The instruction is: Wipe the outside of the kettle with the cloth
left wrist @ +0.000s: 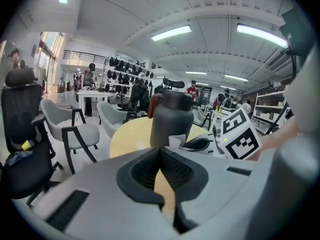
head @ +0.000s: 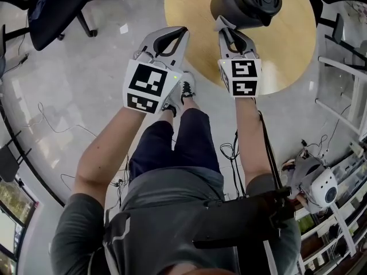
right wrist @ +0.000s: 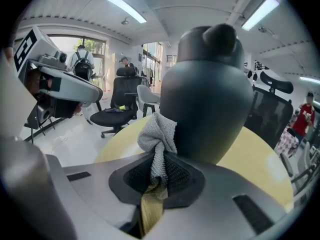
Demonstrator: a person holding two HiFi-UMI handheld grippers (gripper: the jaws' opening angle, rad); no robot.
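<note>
Sitting upright on the round wooden table (head: 192, 10) is the dark kettle (head: 246, 3), lid on, toward the table's near side. Around it: black office chair (head: 57, 4) far left on the grey floor, loose cables (head: 51, 125) near left, white racks (head: 344, 85) and a white device (head: 322, 189) on the right. Nothing sits between the grippers and the kettle. The right gripper (head: 225, 26) reaches over the table's near edge, forearm straight, pointing at the kettle. Its jaws are clamped on a grey knit cloth (right wrist: 157, 134), and the bunched end looks to be against the kettle's lower left wall. The left gripper (head: 176, 36) is level beside it, over the floor just left of the table. Its jaws are together and hold nothing.
</note>
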